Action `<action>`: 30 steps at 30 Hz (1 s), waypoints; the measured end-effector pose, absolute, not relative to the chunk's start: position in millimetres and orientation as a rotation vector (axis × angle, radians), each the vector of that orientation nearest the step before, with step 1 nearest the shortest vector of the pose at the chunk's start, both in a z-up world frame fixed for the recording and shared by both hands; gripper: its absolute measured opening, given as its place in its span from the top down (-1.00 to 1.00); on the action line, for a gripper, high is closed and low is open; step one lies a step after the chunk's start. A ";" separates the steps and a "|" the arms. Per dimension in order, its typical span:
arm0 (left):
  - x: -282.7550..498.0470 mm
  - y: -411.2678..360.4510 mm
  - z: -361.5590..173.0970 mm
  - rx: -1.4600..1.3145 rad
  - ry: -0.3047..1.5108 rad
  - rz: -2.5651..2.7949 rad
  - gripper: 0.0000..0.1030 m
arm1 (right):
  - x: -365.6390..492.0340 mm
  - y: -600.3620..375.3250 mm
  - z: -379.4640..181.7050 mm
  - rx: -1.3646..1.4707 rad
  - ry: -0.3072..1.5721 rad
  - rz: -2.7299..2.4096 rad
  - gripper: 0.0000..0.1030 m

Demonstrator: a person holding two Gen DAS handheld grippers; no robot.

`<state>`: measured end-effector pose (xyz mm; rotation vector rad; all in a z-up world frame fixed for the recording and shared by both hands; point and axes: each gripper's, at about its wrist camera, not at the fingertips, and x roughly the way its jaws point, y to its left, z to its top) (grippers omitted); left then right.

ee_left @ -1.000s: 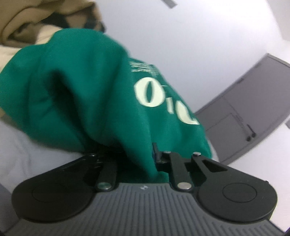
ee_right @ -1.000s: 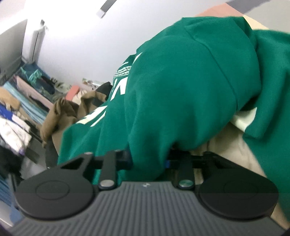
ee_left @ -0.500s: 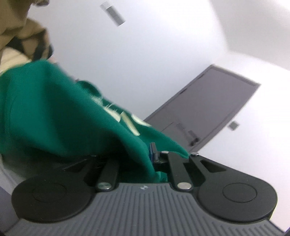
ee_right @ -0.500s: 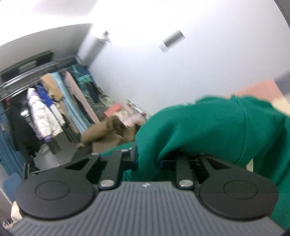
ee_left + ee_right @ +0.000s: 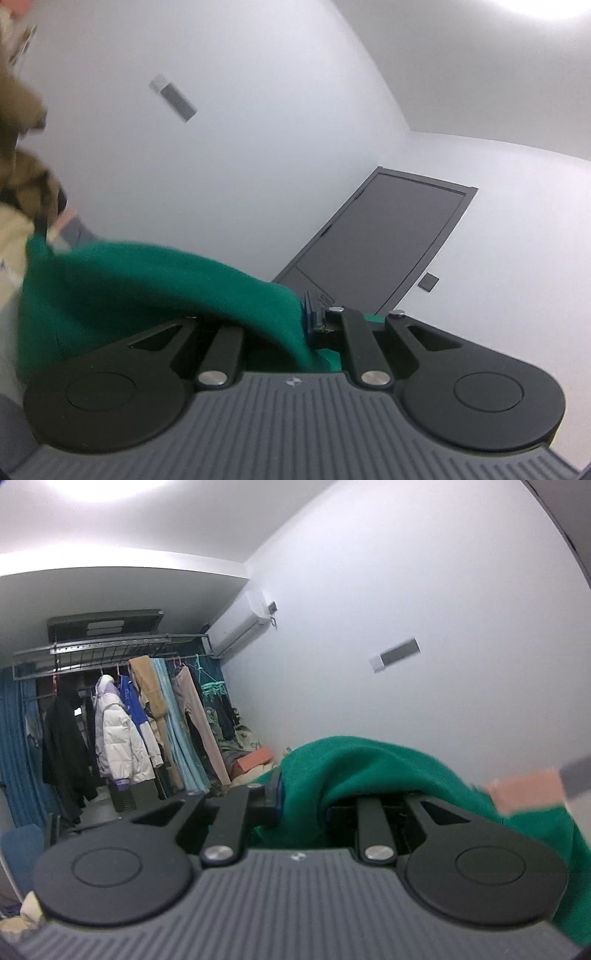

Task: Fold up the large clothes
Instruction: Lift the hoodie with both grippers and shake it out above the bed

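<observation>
A green sweatshirt hangs from both grippers, held up in the air. In the left wrist view my left gripper is shut on a bunched edge of the sweatshirt, which drapes away to the left and covers the left finger. In the right wrist view my right gripper is shut on another fold of the green sweatshirt, which spills over the right finger and down the right side. Both grippers point roughly level toward the walls. The sweatshirt's white print is hidden.
A dark door stands in the white wall ahead of the left gripper. Brown and beige clothes lie at that view's left edge. A clothes rack with hanging garments and an air conditioner fill the far left of the right view.
Both grippers rose and tilted up from the pile to level, lifting the green sweatshirt. The views now show walls, door and clothes rack instead of the bed and the printed front.
</observation>
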<state>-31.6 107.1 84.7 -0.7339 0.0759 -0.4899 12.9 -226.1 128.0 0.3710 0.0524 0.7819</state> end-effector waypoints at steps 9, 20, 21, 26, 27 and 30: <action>-64.4 101.8 225.5 -0.548 0.047 -0.366 0.74 | -25.0 -215.3 239.9 0.280 0.006 0.706 0.56; -105.4 74.1 405.1 -0.407 -0.036 -0.257 0.74 | -65.6 -219.6 347.9 0.238 -0.125 0.651 0.56; -106.5 72.7 415.8 -0.395 -0.048 -0.257 0.73 | -65.9 -219.8 357.2 0.233 -0.142 0.643 0.56; -76.4 66.8 448.6 -0.362 -0.026 -0.230 0.73 | -46.1 -214.1 374.8 0.205 -0.174 0.607 0.56; -64.3 67.0 450.7 -0.350 -0.014 -0.225 0.73 | -38.4 -213.3 375.1 0.200 -0.172 0.605 0.56; -11.4 67.5 439.8 -0.346 0.032 -0.208 0.73 | -7.4 -209.5 369.0 0.182 -0.143 0.581 0.56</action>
